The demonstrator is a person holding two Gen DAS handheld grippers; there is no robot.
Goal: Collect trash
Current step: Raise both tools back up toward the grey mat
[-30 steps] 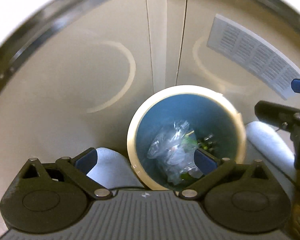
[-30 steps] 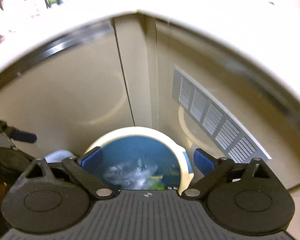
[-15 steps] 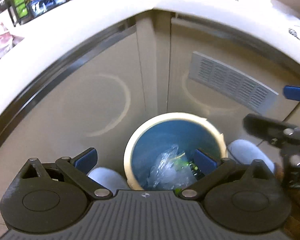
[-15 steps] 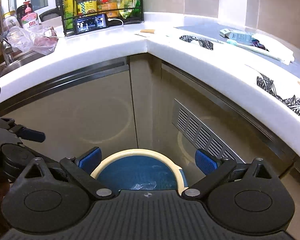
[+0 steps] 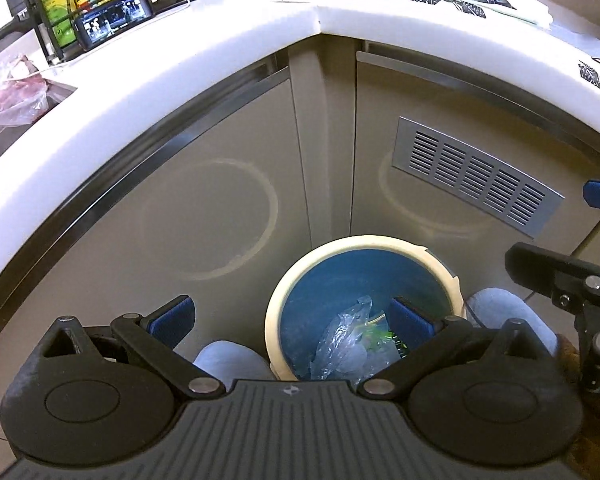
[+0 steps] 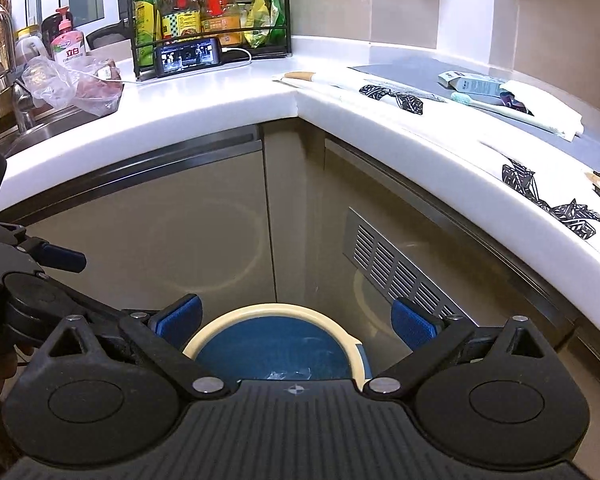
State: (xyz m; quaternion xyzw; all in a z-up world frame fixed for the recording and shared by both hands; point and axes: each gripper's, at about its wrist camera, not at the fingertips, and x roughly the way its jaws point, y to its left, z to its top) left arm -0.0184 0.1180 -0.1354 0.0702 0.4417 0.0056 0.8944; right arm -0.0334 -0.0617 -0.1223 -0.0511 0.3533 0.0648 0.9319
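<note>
A round bin (image 5: 364, 246) with a cream rim and a blue inside stands on the floor in the cabinet corner. Crumpled clear plastic (image 5: 342, 344) and some green scraps lie in it. My left gripper (image 5: 292, 316) hangs open above the bin's left rim with nothing between its fingers. In the right wrist view the bin (image 6: 276, 312) shows low in the frame, and my right gripper (image 6: 296, 322) stands open and empty above it. The other gripper (image 5: 560, 276) shows at the right edge of the left wrist view.
A white L-shaped counter (image 6: 260, 96) runs above beige cabinet doors with a metal vent (image 5: 476, 182). On it stand a bottle rack (image 6: 208, 12), a phone (image 6: 188, 56), a plastic bag (image 6: 72, 84), and packets and paper (image 6: 500, 96). Two slippered feet (image 5: 232, 360) flank the bin.
Both grippers have risen and tilted up from the bin. The counter top and its items have come into view, and the bin now sits lower and smaller in both views.
</note>
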